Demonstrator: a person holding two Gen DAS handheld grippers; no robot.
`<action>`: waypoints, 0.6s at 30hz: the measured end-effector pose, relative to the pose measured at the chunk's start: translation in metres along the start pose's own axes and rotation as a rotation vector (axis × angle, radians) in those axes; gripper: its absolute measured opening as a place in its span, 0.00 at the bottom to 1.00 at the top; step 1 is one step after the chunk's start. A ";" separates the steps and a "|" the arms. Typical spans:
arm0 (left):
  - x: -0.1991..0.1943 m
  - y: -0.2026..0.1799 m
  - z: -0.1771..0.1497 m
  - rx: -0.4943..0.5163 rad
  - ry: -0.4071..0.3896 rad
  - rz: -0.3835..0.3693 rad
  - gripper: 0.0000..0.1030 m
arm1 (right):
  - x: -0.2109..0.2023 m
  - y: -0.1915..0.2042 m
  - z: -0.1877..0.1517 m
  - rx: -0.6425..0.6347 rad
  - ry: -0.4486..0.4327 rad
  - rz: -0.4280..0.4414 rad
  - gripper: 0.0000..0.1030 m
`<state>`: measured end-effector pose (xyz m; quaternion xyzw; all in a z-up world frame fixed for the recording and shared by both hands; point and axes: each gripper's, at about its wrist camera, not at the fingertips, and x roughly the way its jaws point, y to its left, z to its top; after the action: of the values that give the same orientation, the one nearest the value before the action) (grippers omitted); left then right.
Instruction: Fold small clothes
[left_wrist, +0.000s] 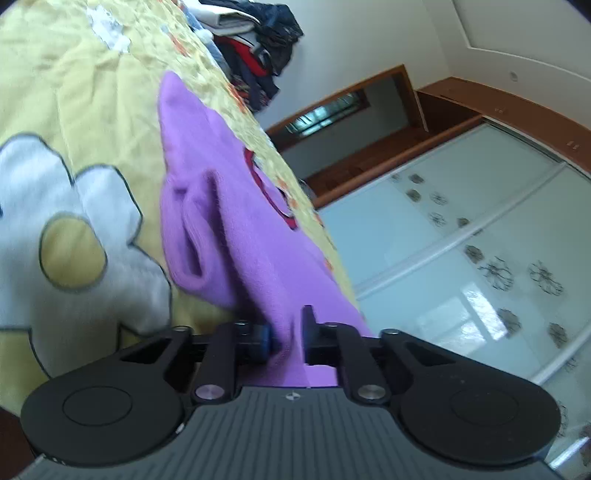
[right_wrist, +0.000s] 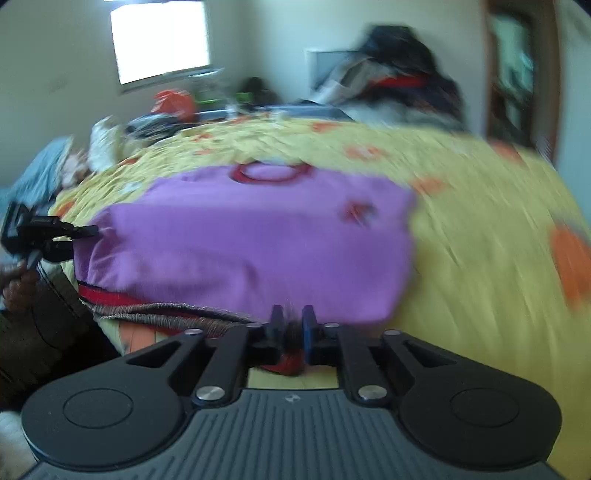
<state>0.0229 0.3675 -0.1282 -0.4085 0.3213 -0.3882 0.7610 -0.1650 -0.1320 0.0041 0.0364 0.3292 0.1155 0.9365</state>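
1. Left wrist view. My left gripper (left_wrist: 286, 338) had its jaws narrowed on a fold of the purple shirt (left_wrist: 221, 206) at its near edge; cloth filled the gap between them. The shirt lay on the yellow bedspread (left_wrist: 92, 110), near the bed's edge, with a sleeve (left_wrist: 195, 236) already turned in over the body. The red-trimmed neckline (left_wrist: 266, 184) sat far from my jaws, so in this view the long axis ran from my jaws away toward the pile of clothes (left_wrist: 258, 44).

2. Right wrist view. My right gripper (right_wrist: 291, 328) held the hem (right_wrist: 288, 314), jaws nearly closed with purple and red-trimmed cloth between them. The shirt (right_wrist: 251, 236) lay flat ahead, neckline (right_wrist: 271, 171) pointing away from me, so its long axis ran hem to collar, straight ahead. My left gripper (right_wrist: 59, 236) appeared at the shirt's left edge, also on the cloth. The view was blurred, so finer creases could not be told.

3. Judgement. The step in hand seemed to be carrying the near edge toward the collar. To do it well, both grips should rise level, travel together along the long axis, and keep the cloth taut between them, so the turned-in sleeve does not spill out.
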 end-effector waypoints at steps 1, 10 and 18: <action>-0.001 0.001 -0.002 0.004 0.010 0.000 0.48 | -0.007 -0.008 -0.013 0.040 0.046 -0.004 0.41; -0.017 0.016 -0.026 -0.062 0.031 -0.102 0.71 | -0.014 -0.057 -0.042 0.367 -0.084 0.134 0.72; -0.029 0.030 -0.046 -0.120 0.045 -0.147 0.72 | 0.001 -0.051 -0.048 0.383 -0.087 0.188 0.70</action>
<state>-0.0181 0.3864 -0.1707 -0.4670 0.3303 -0.4321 0.6972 -0.1842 -0.1818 -0.0415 0.2493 0.2998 0.1361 0.9108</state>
